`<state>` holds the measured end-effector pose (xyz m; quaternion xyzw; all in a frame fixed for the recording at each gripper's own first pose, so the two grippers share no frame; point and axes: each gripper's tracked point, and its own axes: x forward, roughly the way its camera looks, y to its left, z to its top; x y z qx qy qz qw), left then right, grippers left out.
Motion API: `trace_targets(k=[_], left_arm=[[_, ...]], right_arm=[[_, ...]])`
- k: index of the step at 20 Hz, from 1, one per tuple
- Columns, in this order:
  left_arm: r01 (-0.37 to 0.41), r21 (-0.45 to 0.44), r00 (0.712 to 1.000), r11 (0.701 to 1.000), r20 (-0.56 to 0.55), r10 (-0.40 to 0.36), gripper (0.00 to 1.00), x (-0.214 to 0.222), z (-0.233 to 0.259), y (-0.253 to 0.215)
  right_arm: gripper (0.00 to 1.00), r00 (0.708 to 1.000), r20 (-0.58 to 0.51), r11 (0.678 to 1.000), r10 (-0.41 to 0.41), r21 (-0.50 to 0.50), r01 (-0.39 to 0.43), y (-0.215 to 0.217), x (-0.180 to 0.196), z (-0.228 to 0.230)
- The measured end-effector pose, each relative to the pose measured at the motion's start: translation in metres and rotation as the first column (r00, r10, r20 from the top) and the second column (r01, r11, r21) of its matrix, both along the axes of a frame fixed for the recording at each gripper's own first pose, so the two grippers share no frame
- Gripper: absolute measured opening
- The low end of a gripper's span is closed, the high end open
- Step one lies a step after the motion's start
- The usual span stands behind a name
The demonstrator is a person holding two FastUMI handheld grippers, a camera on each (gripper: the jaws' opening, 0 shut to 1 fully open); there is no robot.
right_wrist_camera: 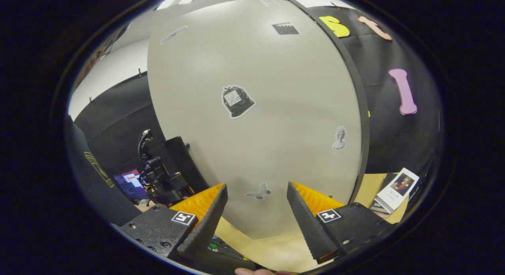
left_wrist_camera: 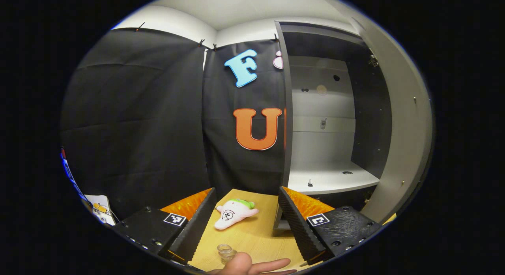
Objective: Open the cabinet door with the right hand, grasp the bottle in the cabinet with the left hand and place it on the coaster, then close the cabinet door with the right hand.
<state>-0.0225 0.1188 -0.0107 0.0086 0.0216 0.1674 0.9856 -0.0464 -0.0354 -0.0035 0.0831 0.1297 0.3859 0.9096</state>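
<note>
A black-draped booth surrounds a pale wooden table (left_wrist_camera: 252, 235), and the cabinet (left_wrist_camera: 327, 121) stands at its far side with its interior exposed — grey back panel, dark side wall, one light shelf. Its door (right_wrist_camera: 256, 121) is swung wide and faces the right gripper view broadly, stickers scattered over its pale face; judged from this, the closing step remains. The right gripper (right_wrist_camera: 256, 216) hovers just before that door, jaws apart and holding nothing, seemingly placed to push it. The left gripper (left_wrist_camera: 246, 216) points over the table toward the cabinet, jaws likewise apart and empty. A plush toy (left_wrist_camera: 234, 214) lies between its fingers, farther off. The bottle (left_wrist_camera: 226, 252) — small, clear glass, open-mouthed — stands on the table near the lower edge, beside a hand (left_wrist_camera: 252, 265); whether a coaster sits under it cannot be told.
</note>
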Motion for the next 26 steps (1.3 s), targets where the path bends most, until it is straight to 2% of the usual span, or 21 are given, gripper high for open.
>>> trace_targets(k=[3, 5, 7, 8, 9, 11, 13, 14, 15, 16, 18, 19, 20, 22, 24, 26], left_arm=[[-0.004, 0.009, 1.000, 1.000, -0.002, 0.004, 0.95, 0.002, 0.000, 0.002], [-0.007, 0.010, 1.000, 1.000, -0.002, 0.007, 0.95, 0.003, 0.001, 0.001], [-0.006, 0.010, 1.000, 1.000, -0.001, 0.006, 0.95, 0.002, 0.002, 0.000], [-0.002, 0.009, 1.000, 1.000, 0.001, 0.002, 0.95, 0.002, 0.003, -0.003], [0.000, 0.010, 1.000, 1.000, 0.002, 0.000, 0.95, 0.001, 0.004, -0.005], [0.007, 0.016, 1.000, 1.000, 0.007, -0.007, 0.95, 0.001, 0.006, -0.013], [0.013, 0.032, 1.000, 0.999, 0.028, -0.014, 0.95, 0.003, 0.013, -0.022], [0.021, 0.042, 0.999, 0.999, 0.041, -0.023, 0.95, 0.005, 0.018, -0.029], [0.032, 0.051, 0.998, 0.998, 0.054, -0.034, 0.95, 0.007, 0.023, -0.035], [0.044, 0.057, 0.997, 0.997, 0.062, -0.047, 0.95, 0.005, 0.026, -0.042], [0.067, 0.056, 0.995, 0.996, 0.075, -0.071, 0.95, 0.001, 0.031, -0.052], [0.083, 0.048, 0.993, 0.995, 0.075, -0.087, 0.95, 0.003, 0.031, -0.061], [0.098, 0.038, 0.992, 0.994, 0.076, -0.101, 0.95, 0.003, 0.030, -0.070], [0.130, 0.035, 0.988, 0.991, 0.074, -0.133, 0.95, 0.006, 0.026, -0.081], [0.160, 0.061, 0.983, 0.985, 0.077, -0.165, 0.95, 0.007, 0.029, -0.090], [0.187, 0.087, 0.979, 0.979, 0.066, -0.193, 0.95, 0.013, 0.025, -0.097]], right_arm=[[0.97, 1.000, 0.006, 1.000, 0.002, 0.006, -0.002, 0.002, 0.002, 0.001], [0.97, 0.999, 0.015, 1.000, -0.030, -0.007, 0.030, 0.004, 0.007, -0.002], [0.98, 0.993, 0.047, 0.993, -0.109, -0.047, 0.111, -0.005, 0.020, -0.007], [0.97, 0.981, 0.071, 0.981, -0.178, -0.069, 0.183, -0.011, 0.030, -0.009], [0.97, 0.958, 0.107, 0.956, -0.265, -0.099, 0.275, -0.021, 0.041, -0.011], [0.98, 0.879, 0.193, 0.873, -0.437, -0.144, 0.466, -0.042, 0.060, -0.015], [0.99, 0.792, 0.278, 0.799, -0.544, -0.119, 0.590, -0.048, 0.072, -0.010], [0.94, 0.760, 0.296, 0.774, -0.579, -0.092, 0.626, -0.047, 0.075, -0.008], [0.99, 0.738, 0.301, 0.760, -0.604, -0.063, 0.647, -0.045, 0.075, -0.005], [0.95, 0.719, 0.292, 0.746, -0.630, -0.027, 0.665, -0.043, 0.074, -0.005], [0.99, 0.681, 0.225, 0.705, -0.697, 0.038, 0.708, -0.043, 0.070, -0.011], [0.95, 0.661, 0.164, 0.675, -0.733, 0.050, 0.736, -0.045, 0.066, -0.024], [0.99, 0.663, 0.117, 0.672, -0.739, 0.053, 0.739, -0.040, 0.064, -0.035], [0.99, 0.703, 0.069, 0.706, -0.708, 0.026, 0.708, -0.032, 0.064, -0.052], [0.99, 0.686, 0.062, 0.687, -0.725, 0.000, 0.727, -0.042, 0.063, -0.058], [0.99, 0.682, 0.065, 0.685, -0.728, 0.038, 0.728, -0.041, 0.062, -0.051]])
